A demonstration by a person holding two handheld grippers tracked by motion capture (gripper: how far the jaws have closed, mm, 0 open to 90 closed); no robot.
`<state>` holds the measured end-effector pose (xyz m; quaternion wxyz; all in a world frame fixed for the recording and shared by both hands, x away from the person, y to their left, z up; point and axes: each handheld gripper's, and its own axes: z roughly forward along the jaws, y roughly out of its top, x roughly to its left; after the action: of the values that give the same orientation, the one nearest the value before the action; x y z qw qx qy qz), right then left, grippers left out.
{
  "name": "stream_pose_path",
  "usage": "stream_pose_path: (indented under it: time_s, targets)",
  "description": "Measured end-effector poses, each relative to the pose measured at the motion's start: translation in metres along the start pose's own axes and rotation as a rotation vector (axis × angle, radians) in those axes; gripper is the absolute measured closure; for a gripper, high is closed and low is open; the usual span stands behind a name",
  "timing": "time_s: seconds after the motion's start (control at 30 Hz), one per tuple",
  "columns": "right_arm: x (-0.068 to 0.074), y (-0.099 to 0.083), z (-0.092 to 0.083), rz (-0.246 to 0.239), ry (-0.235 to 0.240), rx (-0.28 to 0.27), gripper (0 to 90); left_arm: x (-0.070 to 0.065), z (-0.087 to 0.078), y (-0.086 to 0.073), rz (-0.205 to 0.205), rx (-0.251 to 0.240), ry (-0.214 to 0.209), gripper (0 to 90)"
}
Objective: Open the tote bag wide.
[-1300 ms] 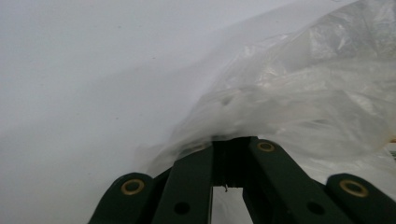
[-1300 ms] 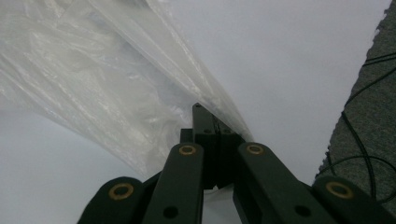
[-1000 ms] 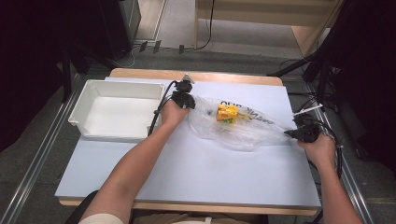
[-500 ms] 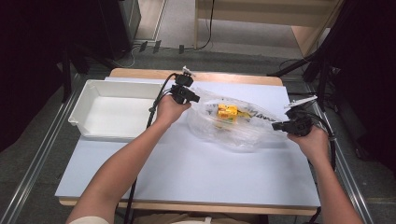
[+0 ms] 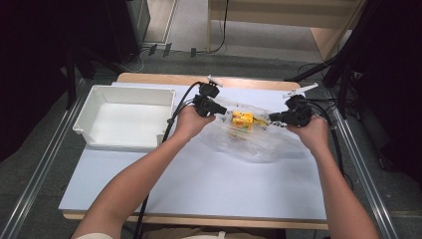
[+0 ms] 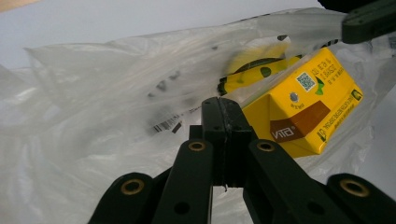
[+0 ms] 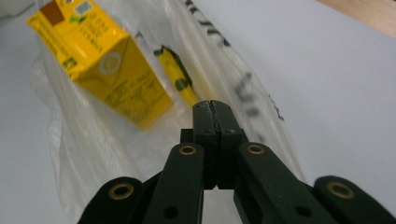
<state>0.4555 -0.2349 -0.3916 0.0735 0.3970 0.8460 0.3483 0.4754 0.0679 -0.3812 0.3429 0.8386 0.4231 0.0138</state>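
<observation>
- The plastic bag (image 5: pixel 251 137) hangs stretched left to right between my two grippers, above the middle of the table (image 5: pixel 199 189), its long axis along that line.
- My left gripper (image 5: pixel 217 109) is clamped on the bag's left edge, my right gripper (image 5: pixel 275 118) on its right.
- The yellow carton (image 5: pixel 242 119) sits inside, nearer my left gripper.

White-topped table with tray and bag

A pale table (image 5: pixel 199 184) with a wooden edge is seen; a white tray (image 5: pixel 124 117) is set on it at ten o'clock, and a clear plastic bag (image 5: pixel 259 142) is spread toward one o'clock.
</observation>
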Motion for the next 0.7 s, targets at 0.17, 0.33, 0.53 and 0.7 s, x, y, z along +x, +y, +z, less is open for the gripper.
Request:
stream_pose_path:
  time_s: [0.17,0.33,0.53,0.7]
  targets:
    - [-0.003,0.019,0.020,-0.013,0.031,0.002,90.0,-0.003,0.012,-0.008,-0.007,0.019,-0.001,90.0]
    - [-0.004,0.028,0.041,-0.020,0.040,0.087,90.0,0.000,0.019,-0.021,-0.046,0.020,-0.012,90.0]
    - [-0.012,0.031,0.066,-0.009,0.029,0.127,90.0,0.000,0.030,-0.039,-0.068,0.020,-0.026,90.0]
    - [-0.022,0.027,0.081,0.029,0.023,0.141,90.0,-0.002,0.036,-0.059,-0.067,0.025,-0.025,90.0]
